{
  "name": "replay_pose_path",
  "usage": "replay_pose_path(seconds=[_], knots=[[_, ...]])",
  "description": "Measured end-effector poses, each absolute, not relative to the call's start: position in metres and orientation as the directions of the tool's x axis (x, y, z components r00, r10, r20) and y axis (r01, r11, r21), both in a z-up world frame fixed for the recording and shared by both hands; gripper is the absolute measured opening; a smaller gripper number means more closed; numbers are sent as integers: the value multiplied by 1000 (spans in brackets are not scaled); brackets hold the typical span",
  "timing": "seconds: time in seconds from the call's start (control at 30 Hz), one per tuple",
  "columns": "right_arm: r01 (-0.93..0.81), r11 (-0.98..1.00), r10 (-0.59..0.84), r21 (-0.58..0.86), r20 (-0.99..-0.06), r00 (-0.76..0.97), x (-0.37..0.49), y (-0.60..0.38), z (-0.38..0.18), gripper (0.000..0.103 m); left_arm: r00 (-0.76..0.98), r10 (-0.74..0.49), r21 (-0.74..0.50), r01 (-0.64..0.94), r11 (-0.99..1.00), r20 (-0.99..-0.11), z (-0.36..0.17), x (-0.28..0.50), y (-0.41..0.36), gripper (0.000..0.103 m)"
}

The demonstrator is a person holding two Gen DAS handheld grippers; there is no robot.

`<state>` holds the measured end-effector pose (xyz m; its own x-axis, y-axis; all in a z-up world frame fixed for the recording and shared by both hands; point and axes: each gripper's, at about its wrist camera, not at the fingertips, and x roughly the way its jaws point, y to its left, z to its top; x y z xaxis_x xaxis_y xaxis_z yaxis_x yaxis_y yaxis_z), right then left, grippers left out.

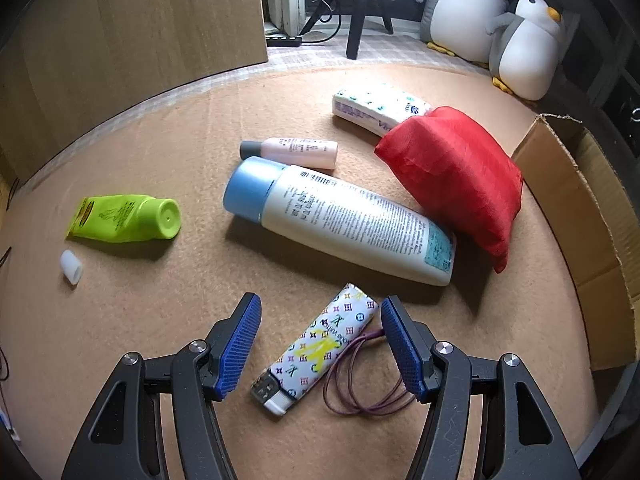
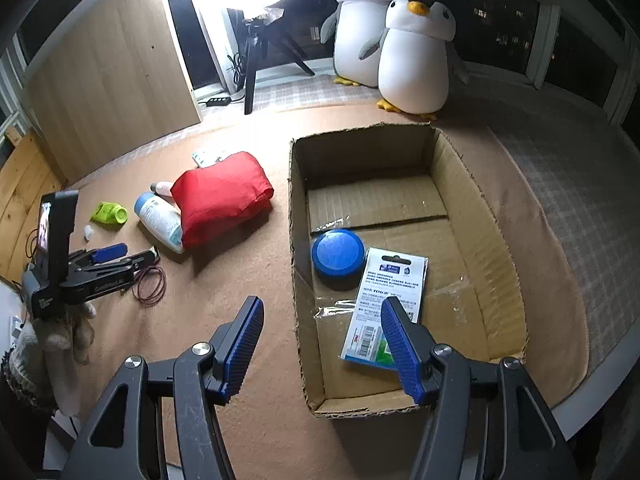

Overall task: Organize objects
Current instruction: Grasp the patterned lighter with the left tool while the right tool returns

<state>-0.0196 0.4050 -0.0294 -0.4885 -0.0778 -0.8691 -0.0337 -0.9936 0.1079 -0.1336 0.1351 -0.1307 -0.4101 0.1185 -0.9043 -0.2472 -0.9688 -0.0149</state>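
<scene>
The left gripper (image 1: 320, 344) is spread, straddling the lighter (image 1: 320, 346) on the mat (image 1: 160, 320) without contact. Its long sides should be squared between the pads before closing. The right gripper (image 2: 322, 346) hangs spread, empty, over the box (image 2: 298, 320).

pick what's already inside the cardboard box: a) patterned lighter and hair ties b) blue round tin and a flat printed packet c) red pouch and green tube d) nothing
b: in the right wrist view the cardboard box holds only a blue round tin and a flat printed packet; the other items lie outside it.
</scene>
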Motion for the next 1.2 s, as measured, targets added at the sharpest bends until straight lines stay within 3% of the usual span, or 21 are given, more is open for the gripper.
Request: replay_pose_path(seconds=[0.23, 0.6, 0.97, 1.2], knots=[[-30, -993, -85, 114, -871, -483, -19, 401, -31, 57, -404, 70, 35, -247, -968, -912, -140, -139, 137, 62], [11, -992, -114, 124, -874, -472, -22, 384, -34, 57, -403, 74, -3, -173, -985, -912, -141, -145, 90, 53], [120, -982, -186, 148, -878, -440, -36, 336, -43, 57, -411, 107, -61, -124, -990, -905, -137, -115, 57, 54], [200, -961, -253, 190, -895, -366, -58, 291, -68, 57, -412, 68, -8, -147, -989, -909, -141, -101, 69, 54]])
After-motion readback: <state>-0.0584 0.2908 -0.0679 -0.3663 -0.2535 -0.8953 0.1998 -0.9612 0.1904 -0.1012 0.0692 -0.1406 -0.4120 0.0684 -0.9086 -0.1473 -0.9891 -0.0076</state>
